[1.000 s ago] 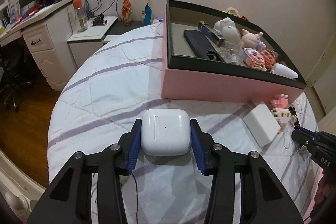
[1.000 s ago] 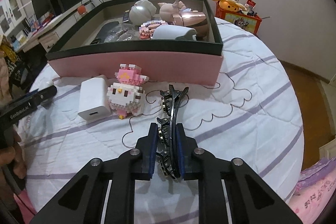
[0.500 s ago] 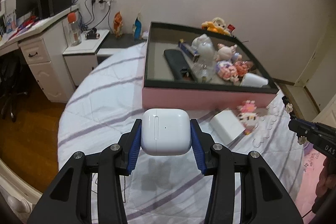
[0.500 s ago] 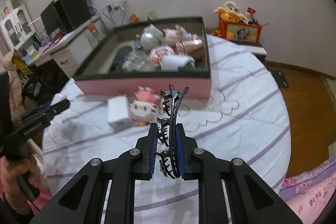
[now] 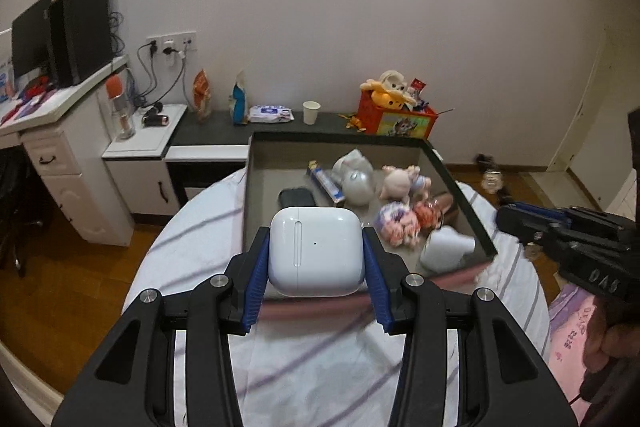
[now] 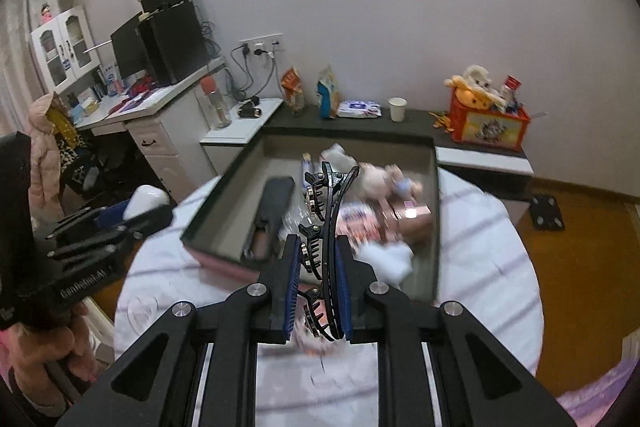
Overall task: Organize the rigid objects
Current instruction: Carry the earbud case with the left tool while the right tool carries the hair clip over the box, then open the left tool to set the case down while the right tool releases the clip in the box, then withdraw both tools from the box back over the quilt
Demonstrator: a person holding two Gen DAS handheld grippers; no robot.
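Note:
My left gripper [image 5: 316, 251] is shut on a white earbud case [image 5: 316, 251] and holds it in the air before the near edge of the pink box [image 5: 460, 183]. My right gripper [image 6: 318, 263] is shut on a black hair claw clip [image 6: 326, 203], raised above the box's [image 6: 435, 195] near side. The box holds a black flat case [image 5: 296, 197], a silver figure [image 5: 358, 181], a pink piggy doll [image 5: 400, 181], block toys and a white item [image 5: 444, 251]. The left gripper also shows in the right wrist view [image 6: 132, 211], the right one in the left wrist view [image 5: 520, 223].
The box sits on a round bed with a white, purple-striped cover [image 5: 312, 367]. Behind it are a dark shelf with a paper cup [image 5: 311, 112] and a red toy box [image 5: 394, 117], a white desk [image 5: 52, 147] at left, wooden floor around.
Both grippers have risen well above the bed with their objects and now look down into the box. The white charger and block figure on the bed have dropped out of sight.

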